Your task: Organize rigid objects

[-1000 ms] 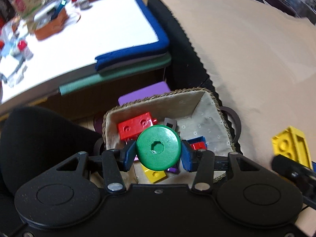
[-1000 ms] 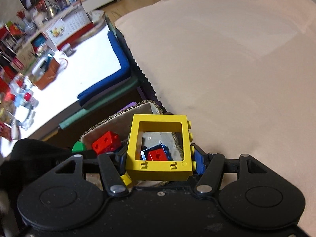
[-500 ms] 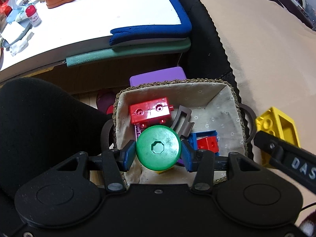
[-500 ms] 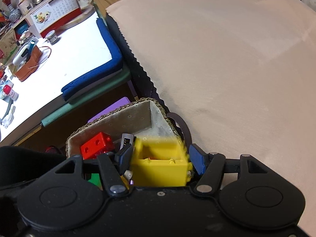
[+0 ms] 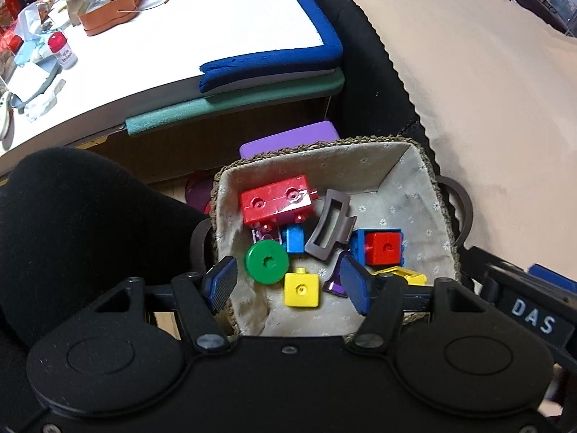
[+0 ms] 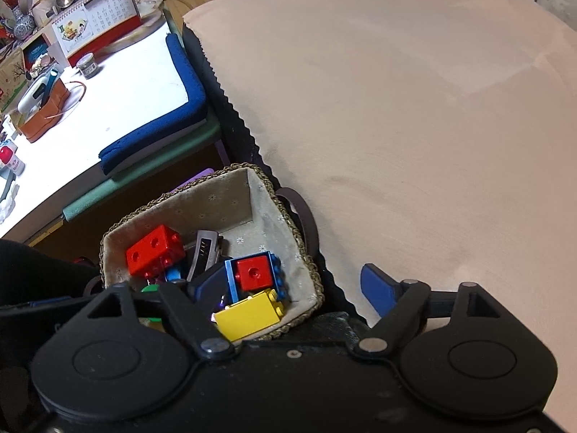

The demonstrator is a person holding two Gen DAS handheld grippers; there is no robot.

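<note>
From the left wrist view, our left gripper point(image 5: 290, 281) now stands with its jaws spread wide and nothing between them; half a second ago it was clamped on the green disc point(image 5: 267, 259), which now lies inside the woven basket point(image 5: 438, 195), resting against the lining near the left wall. Around it we see the red brick point(image 5: 277, 198), a brown hair clip point(image 5: 330, 229), a small yellow cube point(image 5: 301, 288) and a blue-and-red block point(image 5: 383, 248). The right tool's black arm (the one lettered DAS) crosses the lower right corner.

From the right wrist view, our right gripper point(image 6: 288, 288) is likewise parted and empty, one blue pad point(image 6: 378, 287) over the beige cloth point(image 6: 414, 108), the other low over the basket. The yellow frame piece point(image 6: 249, 312) it was gripping a moment ago now sits in the basket's near corner, touching the blue-and-red block.

We judge both drops complete, and since the cloth shows no more pieces here, the sorting looks close to finished
</note>
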